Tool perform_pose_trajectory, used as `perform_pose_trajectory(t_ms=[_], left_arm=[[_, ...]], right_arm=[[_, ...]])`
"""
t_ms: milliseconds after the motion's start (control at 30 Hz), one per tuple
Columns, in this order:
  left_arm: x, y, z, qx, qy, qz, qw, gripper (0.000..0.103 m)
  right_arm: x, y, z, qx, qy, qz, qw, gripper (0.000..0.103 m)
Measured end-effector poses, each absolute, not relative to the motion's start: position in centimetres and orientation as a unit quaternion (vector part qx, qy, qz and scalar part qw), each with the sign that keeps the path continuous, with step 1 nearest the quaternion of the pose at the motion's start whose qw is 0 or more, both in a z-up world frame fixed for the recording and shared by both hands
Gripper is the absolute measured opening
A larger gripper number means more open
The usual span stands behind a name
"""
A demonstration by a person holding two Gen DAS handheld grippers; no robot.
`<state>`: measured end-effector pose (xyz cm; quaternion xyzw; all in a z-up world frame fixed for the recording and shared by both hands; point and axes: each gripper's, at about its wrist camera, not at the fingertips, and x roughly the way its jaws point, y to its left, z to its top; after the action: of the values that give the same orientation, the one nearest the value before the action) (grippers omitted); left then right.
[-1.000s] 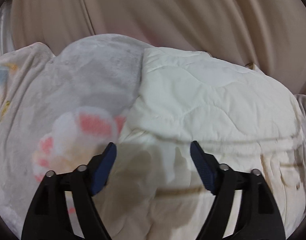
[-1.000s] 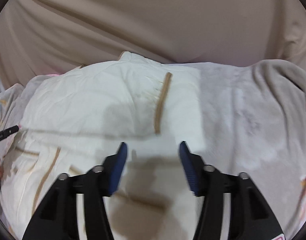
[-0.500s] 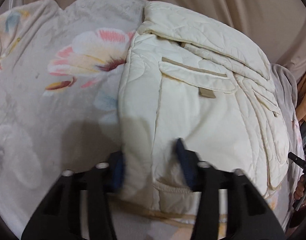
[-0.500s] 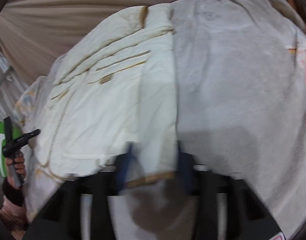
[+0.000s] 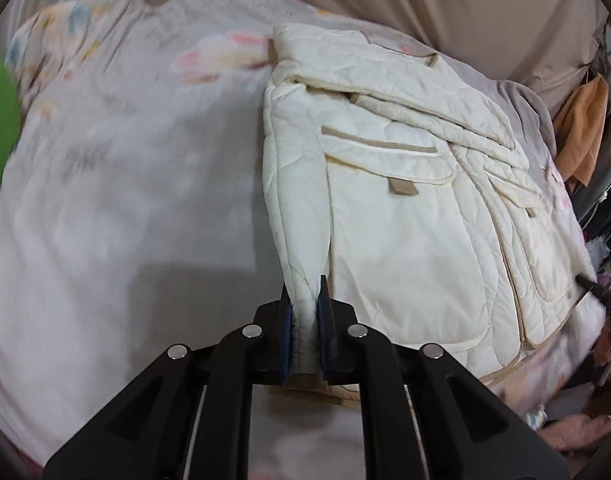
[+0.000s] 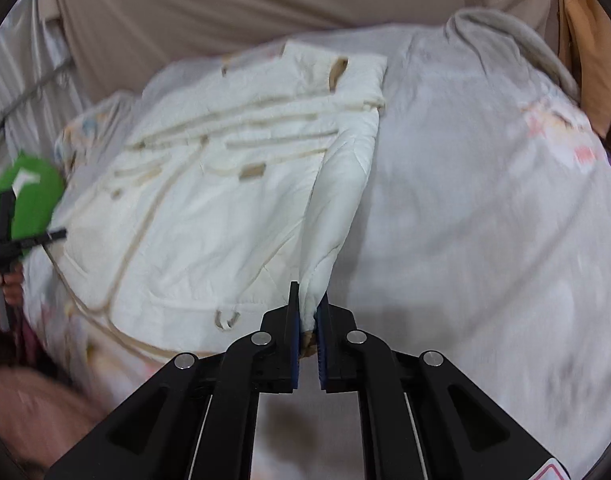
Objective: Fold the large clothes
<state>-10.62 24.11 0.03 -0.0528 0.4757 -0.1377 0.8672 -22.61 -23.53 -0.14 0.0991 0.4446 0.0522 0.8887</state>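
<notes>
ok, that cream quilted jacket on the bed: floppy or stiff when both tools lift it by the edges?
Probably floppy: the jacket pinches into a thin fold where the left tool is closing on its edge, and likewise at the right tool. The padding looks puffy, so likely light for its size but bulky. The folded sleeves on top may slide off when it is lifted.

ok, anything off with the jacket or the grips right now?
Nothing stands out. The jacket lies flat on the blanket, and the left gripper and right gripper are each closing on a near corner of it.
</notes>
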Motion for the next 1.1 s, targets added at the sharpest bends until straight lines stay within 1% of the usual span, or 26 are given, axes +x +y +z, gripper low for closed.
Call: perform_pose_trajectory(t_ms=[67, 100, 133, 167, 200, 233, 267, 300, 367, 467, 533, 600, 667, 733, 800, 933, 1100], left_arm=[[-12.6, 25.1, 0.7, -0.065, 0.46, -0.123, 0.877, 0.015], [-13.4, 25.5, 1.9, -0.06, 0.439, -0.112, 0.889, 0.014], [-14.0, 25.7, 3.3, -0.057, 0.413, -0.103, 0.903, 0.014], [-14.5, 25.9, 4.8, -0.053, 0.387, -0.099, 0.915, 0.018], [-14.7, 25.7, 6.5, -0.046, 0.359, -0.104, 0.926, 0.027], [-14.7, 25.3, 7.9, -0.034, 0.336, -0.111, 0.935, 0.033], [-14.5, 24.6, 9.0, -0.02, 0.315, -0.115, 0.942, 0.044], [-13.7, 23.5, 9.7, 0.0, 0.298, -0.117, 0.947, 0.051], [-11.1, 21.0, 9.8, 0.043, 0.289, -0.118, 0.949, 0.056], [-5.4, 17.1, 7.0, 0.119, 0.317, -0.112, 0.934, 0.056], [-1.4, 15.5, 4.3, 0.164, 0.337, -0.087, 0.923, 0.056], [2.0, 14.5, 2.3, 0.198, 0.334, -0.053, 0.92, 0.057], [4.6, 14.7, 0.9, 0.206, 0.336, -0.04, 0.918, 0.057], [7.1, 15.2, -0.3, 0.195, 0.358, -0.046, 0.912, 0.057], [8.6, 15.6, -1.0, 0.186, 0.372, -0.057, 0.908, 0.058], [9.7, 15.7, -2.0, 0.192, 0.371, -0.061, 0.907, 0.058], [10.5, 16.2, -2.2, 0.161, 0.372, -0.054, 0.912, 0.057]], right_arm=[[-24.5, -23.4, -2.0, 0.091, 0.477, 0.046, 0.873, 0.01], [-25.1, -23.3, -2.2, 0.085, 0.481, 0.041, 0.872, 0.017], [-25.3, -23.4, -2.0, 0.08, 0.479, 0.038, 0.873, 0.02], [-25.4, -23.6, -1.3, 0.078, 0.47, 0.034, 0.878, 0.021], [-25.3, -23.8, -0.1, 0.076, 0.454, 0.03, 0.887, 0.021], [-25.3, -23.9, 1.0, 0.071, 0.437, 0.026, 0.896, 0.022], [-24.8, -24.2, 2.6, 0.067, 0.41, 0.021, 0.909, 0.032], [-24.1, -24.4, 3.9, 0.066, 0.386, 0.016, 0.92, 0.047], [-22.1, -24.7, 6.4, 0.066, 0.334, 0.01, 0.94, 0.056], [-17.0, -24.7, 8.2, 0.092, 0.293, 0.021, 0.951, 0.062], [-12.8, -24.6, 8.1, 0.11, 0.3, 0.038, 0.947, 0.062], [-9.4, -24.5, 7.4, 0.117, 0.311, 0.031, 0.943, 0.062], [-5.8, -24.6, 6.3, 0.124, 0.331, 0.017, 0.935, 0.062], [-2.6, -25.0, 5.2, 0.138, 0.35, 0.006, 0.927, 0.062], [-0.8, -25.1, 4.2, 0.149, 0.361, 0.004, 0.921, 0.062], [2.5, -25.0, 2.7, 0.155, 0.378, -0.003, 0.913, 0.062], [4.6, -24.1, 1.3, 0.149, 0.398, -0.001, 0.905, 0.062]])
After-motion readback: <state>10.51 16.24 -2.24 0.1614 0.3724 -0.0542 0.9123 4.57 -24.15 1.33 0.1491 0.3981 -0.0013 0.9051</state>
